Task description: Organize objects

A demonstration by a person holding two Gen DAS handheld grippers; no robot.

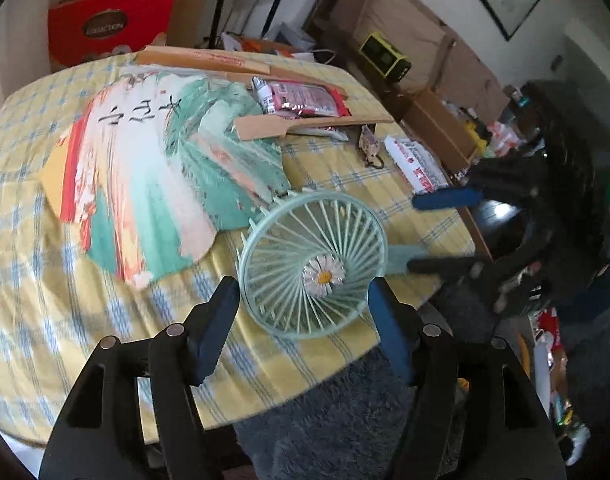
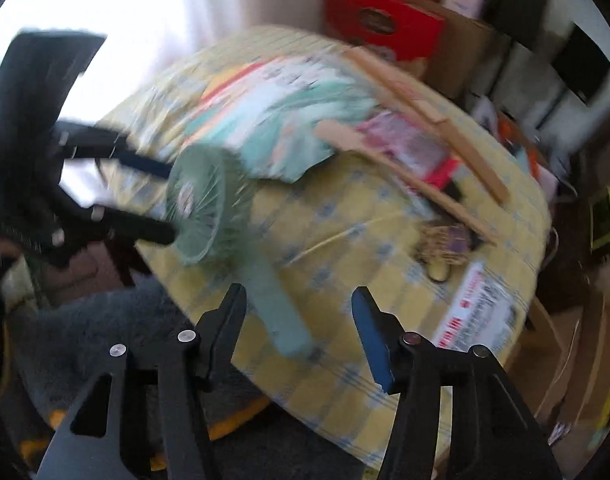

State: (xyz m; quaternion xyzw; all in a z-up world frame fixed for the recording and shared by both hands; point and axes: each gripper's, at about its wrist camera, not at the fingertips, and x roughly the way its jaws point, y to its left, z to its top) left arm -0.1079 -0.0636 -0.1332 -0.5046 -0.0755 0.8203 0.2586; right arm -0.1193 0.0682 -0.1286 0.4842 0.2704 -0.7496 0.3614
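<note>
A mint-green handheld fan (image 1: 313, 264) with a daisy at its hub lies on the yellow checked table (image 1: 33, 320) near the front edge. My left gripper (image 1: 303, 320) is open, its fingers on either side of the fan's round cage. In the right wrist view the fan (image 2: 209, 208) lies on its side with its handle (image 2: 279, 312) pointing toward my right gripper (image 2: 299, 320), which is open with the handle between its fingers. The right gripper also shows in the left wrist view (image 1: 445, 232), and the left gripper in the right wrist view (image 2: 165, 200). That view is blurred.
A large painted paper fan (image 1: 157, 176) lies spread on the table. Behind it lie wooden slats (image 1: 305, 124), a pink snack packet (image 1: 301, 98) and a white packet (image 1: 417, 164). A small keychain (image 1: 369, 148) lies nearby. Red boxes (image 1: 109, 28) stand at the back. Grey rug (image 1: 325, 432) lies below.
</note>
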